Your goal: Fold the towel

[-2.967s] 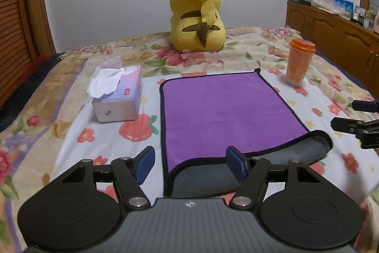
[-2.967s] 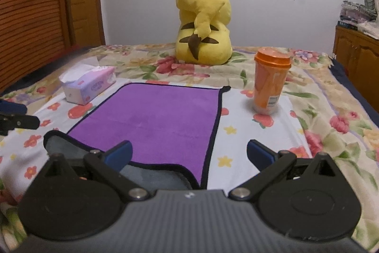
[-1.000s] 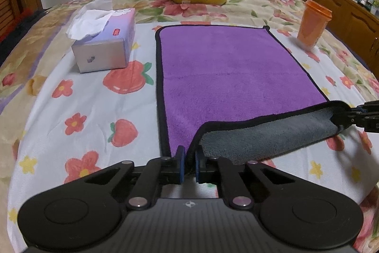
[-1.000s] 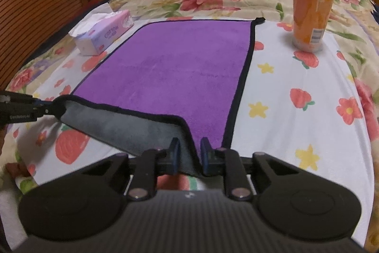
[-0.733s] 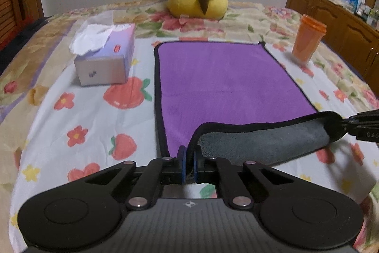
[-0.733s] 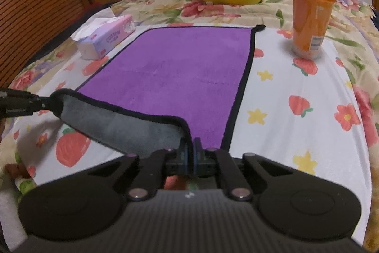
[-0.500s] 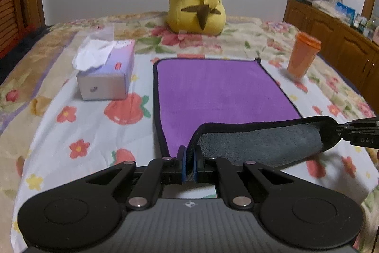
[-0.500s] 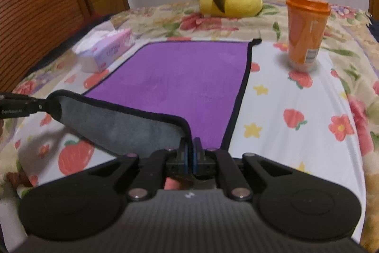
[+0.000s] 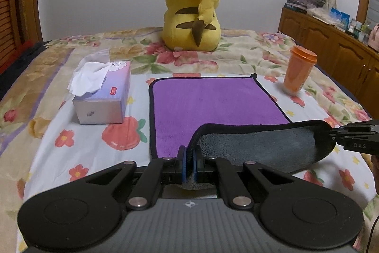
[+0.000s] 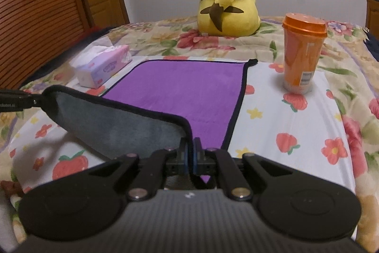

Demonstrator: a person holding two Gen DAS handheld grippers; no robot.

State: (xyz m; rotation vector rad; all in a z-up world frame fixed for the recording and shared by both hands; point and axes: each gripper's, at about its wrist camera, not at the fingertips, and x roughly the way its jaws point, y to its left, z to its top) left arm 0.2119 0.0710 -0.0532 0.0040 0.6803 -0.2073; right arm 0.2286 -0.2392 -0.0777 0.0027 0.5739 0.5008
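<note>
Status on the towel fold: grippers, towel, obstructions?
Left gripper and right gripper both shut on near towel corners. Near edge lifted, grey underside showing. Tissue box and orange cup flank it, off the towel.

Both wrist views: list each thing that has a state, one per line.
left hand-held gripper: shut on towel corner
right hand-held gripper: shut on towel corner
towel: near edge lifted, grey underside showing, far part flat
orange cup: upright, lid on
tissue box: open, tissue sticking out
</note>
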